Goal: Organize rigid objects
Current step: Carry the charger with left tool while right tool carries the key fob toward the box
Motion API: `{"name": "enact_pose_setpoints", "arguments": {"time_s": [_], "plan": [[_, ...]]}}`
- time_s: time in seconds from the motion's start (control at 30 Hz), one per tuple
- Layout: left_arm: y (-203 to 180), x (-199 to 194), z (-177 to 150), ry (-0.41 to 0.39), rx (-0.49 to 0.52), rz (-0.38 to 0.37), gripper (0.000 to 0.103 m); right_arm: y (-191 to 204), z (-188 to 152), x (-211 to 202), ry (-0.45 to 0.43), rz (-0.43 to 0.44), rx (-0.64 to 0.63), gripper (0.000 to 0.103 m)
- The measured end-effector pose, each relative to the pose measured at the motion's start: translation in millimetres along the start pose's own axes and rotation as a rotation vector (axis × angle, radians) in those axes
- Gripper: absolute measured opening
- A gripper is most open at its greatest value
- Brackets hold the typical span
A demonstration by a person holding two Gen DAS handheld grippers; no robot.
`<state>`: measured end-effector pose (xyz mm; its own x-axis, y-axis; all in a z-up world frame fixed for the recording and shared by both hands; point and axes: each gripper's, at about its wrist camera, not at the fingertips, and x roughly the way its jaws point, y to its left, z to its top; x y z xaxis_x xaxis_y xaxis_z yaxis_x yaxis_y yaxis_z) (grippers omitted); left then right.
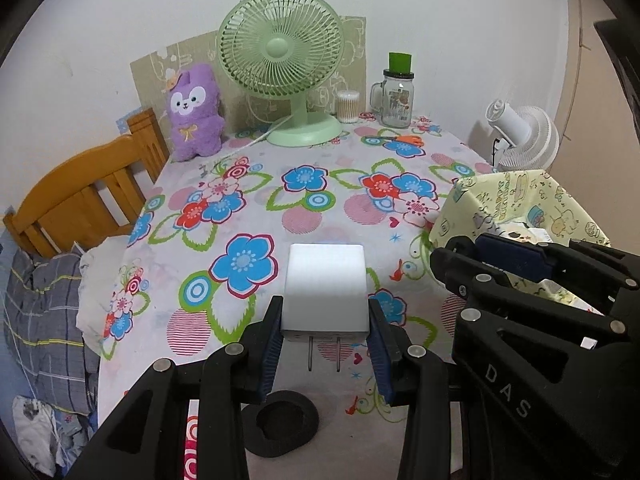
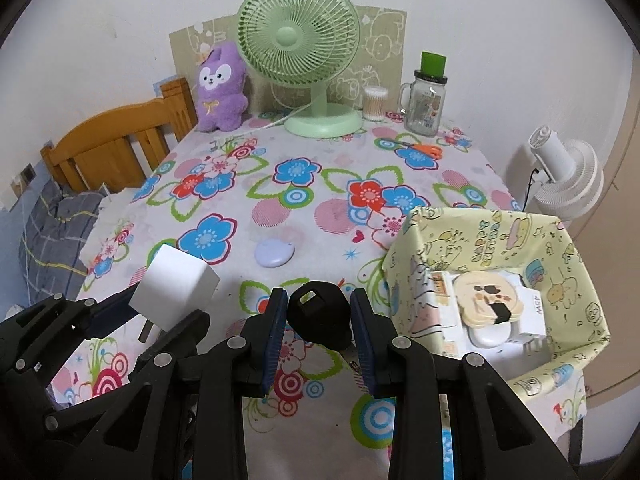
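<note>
My left gripper (image 1: pixel 325 340) is shut on a white charger block (image 1: pixel 325 288) with two metal prongs pointing back at the camera, held above the floral tablecloth. It also shows in the right wrist view (image 2: pixel 176 284). My right gripper (image 2: pixel 319 320) is shut on a black rounded object (image 2: pixel 319 314) with a small loop on top, just left of the yellow cartoon-print box (image 2: pixel 496 232). The box holds white chargers and a cream round item (image 2: pixel 486 296). A pale lilac disc (image 2: pixel 274 253) lies on the cloth.
A green desk fan (image 2: pixel 298 40), purple plush (image 2: pixel 221 88), cotton swab jar (image 2: pixel 375 103), glass mug jar (image 2: pixel 425 102) and orange scissors (image 2: pixel 428 150) stand at the table's back. A black ring (image 1: pixel 282 422) lies near the front edge. A wooden chair (image 1: pixel 80 196) is at the left, a white fan (image 2: pixel 568 172) at the right.
</note>
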<state>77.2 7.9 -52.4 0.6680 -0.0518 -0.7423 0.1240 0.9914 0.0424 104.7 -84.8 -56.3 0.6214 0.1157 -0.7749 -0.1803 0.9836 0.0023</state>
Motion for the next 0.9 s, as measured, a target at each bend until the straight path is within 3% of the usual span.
{"name": "enact_pose_setpoints", "arguments": {"time_s": [0.9], "plan": [[-38.3,-39.8,25.5,-0.083,0.014,0.015,0.040,-37.2,16.8,-46.1,-0.049,0.043,-0.013,0.035]]}}
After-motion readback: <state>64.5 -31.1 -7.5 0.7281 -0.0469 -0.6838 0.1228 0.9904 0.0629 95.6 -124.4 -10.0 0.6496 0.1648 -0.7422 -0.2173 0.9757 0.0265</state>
